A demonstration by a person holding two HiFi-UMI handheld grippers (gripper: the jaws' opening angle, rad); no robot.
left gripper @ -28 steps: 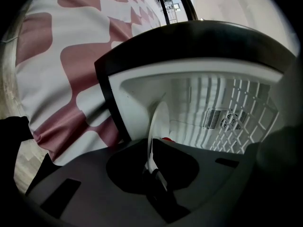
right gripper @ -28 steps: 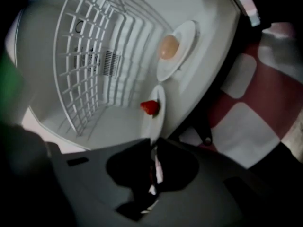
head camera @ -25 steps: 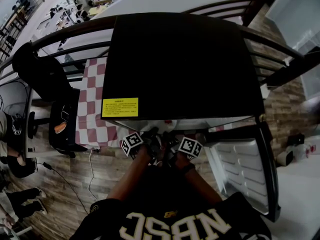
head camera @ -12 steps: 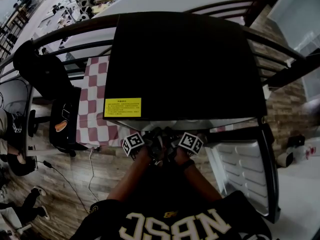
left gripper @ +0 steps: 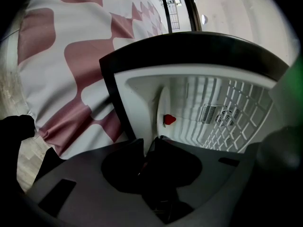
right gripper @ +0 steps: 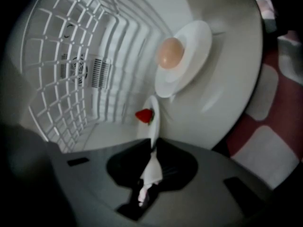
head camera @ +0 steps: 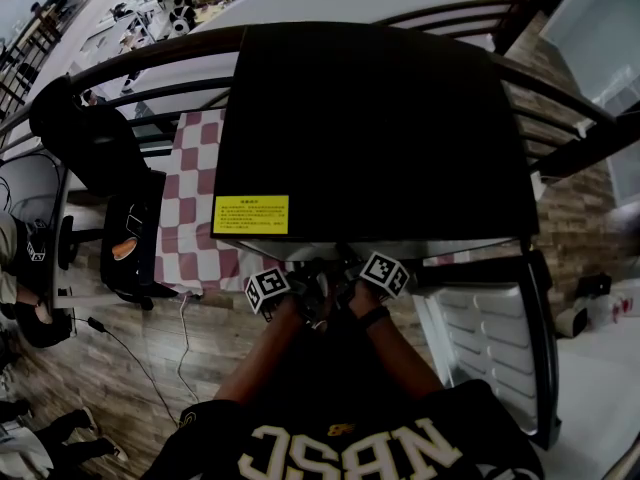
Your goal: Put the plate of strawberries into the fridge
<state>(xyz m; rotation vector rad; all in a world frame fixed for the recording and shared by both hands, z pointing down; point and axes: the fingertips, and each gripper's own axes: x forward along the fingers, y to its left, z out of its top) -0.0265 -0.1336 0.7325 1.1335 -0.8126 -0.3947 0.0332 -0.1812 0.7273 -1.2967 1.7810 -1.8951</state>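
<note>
A white plate [right gripper: 154, 115] with one red strawberry [right gripper: 144, 116] on it is seen edge-on inside the white fridge [right gripper: 94, 41]. My right gripper [right gripper: 152, 148] is shut on the plate's near rim. From the other side, my left gripper [left gripper: 148, 143] is shut on the same plate [left gripper: 160, 109], with the strawberry [left gripper: 169, 119] just beyond the jaws. In the head view both grippers, left [head camera: 268, 290] and right [head camera: 383, 274], reach under the front edge of the black fridge top [head camera: 370, 128], which hides the plate.
Another white plate [right gripper: 194, 56] carrying a round pale-orange item [right gripper: 170, 52] sits inside the fridge, past the held plate. A wire shelf [right gripper: 66, 46] spans the interior. The fridge door [head camera: 490, 338] hangs open at right. A red-and-white checkered cloth [head camera: 190, 208] and a black chair [head camera: 130, 238] are at left.
Both grippers have edged forward under the fridge's top edge. The bit of white plate that showed in front of them a second ago is now hidden.
</note>
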